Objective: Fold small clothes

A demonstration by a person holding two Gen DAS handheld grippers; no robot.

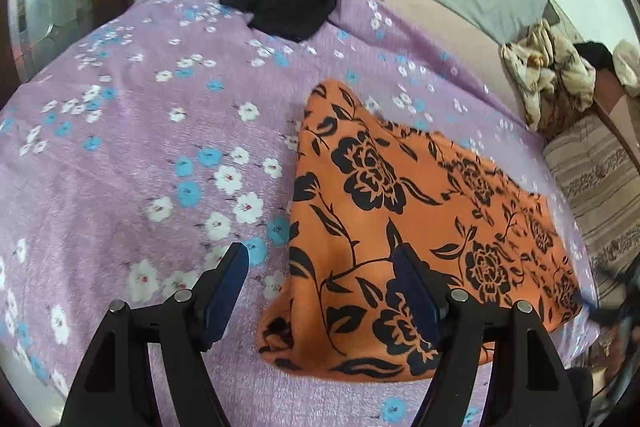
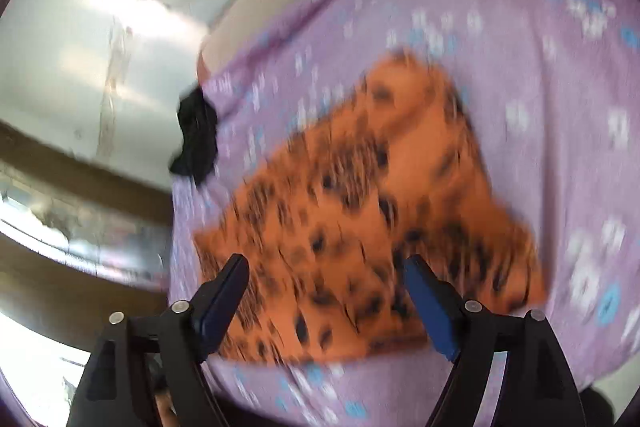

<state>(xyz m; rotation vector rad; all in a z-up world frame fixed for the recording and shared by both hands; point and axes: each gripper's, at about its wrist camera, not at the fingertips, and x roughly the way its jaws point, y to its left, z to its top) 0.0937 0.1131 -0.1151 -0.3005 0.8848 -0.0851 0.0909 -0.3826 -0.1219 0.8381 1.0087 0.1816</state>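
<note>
The orange flowered cloth (image 1: 400, 211) lies folded on the bed's purple blanket (image 1: 140, 147), well apart from the black garment (image 1: 286, 1) bunched at the far edge. Both tools hang above it with nothing in them: the left gripper (image 1: 320, 267) has its fingers spread over the cloth's near left edge, and the right gripper (image 2: 326, 277) has its fingers spread above the near edge too, though that view is smeared. The trouble I'd expect is a pinch that catches only the top layer, or the fuzzy blanket along with it, so the fold drags open. The thin fabric looks slippery, so a grab in haste could skew the corners.
</note>
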